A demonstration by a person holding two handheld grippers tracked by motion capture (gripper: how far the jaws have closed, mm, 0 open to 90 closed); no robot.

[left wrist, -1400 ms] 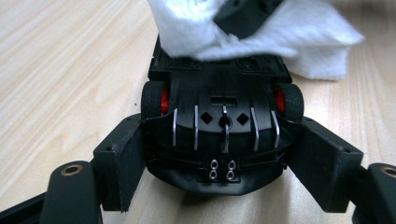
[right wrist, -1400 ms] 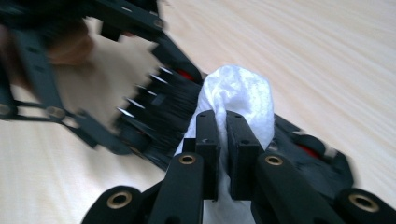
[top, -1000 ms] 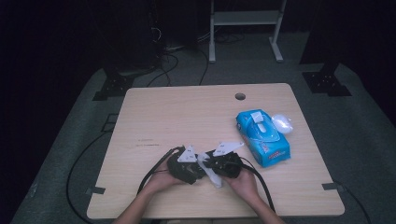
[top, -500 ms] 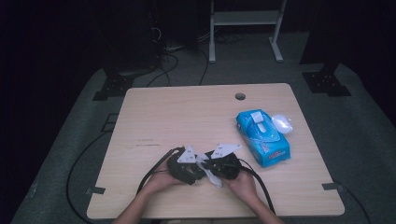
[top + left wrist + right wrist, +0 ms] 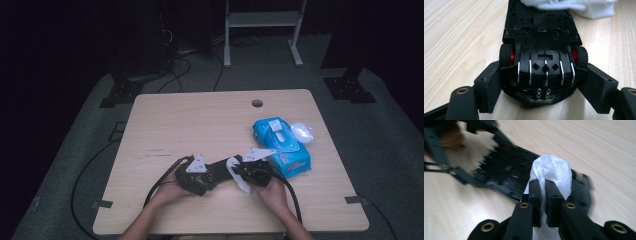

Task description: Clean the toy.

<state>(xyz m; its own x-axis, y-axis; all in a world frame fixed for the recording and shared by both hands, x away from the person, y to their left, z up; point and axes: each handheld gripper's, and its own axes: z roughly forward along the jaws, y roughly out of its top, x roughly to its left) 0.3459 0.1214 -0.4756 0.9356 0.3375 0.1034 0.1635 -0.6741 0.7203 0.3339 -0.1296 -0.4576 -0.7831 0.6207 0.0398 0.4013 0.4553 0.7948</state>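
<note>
Near the table's front edge, my left gripper clamps the upturned toy car; my right gripper, pinching a white wipe, is mid-wipe, the underside only partly covered.

surface: light wooden table, round cable hole near far edge | right part: blue wet-wipe pack lying flat, flap up | small white object just beside the pack's far right corner | near edge: black toy car upside down
</note>
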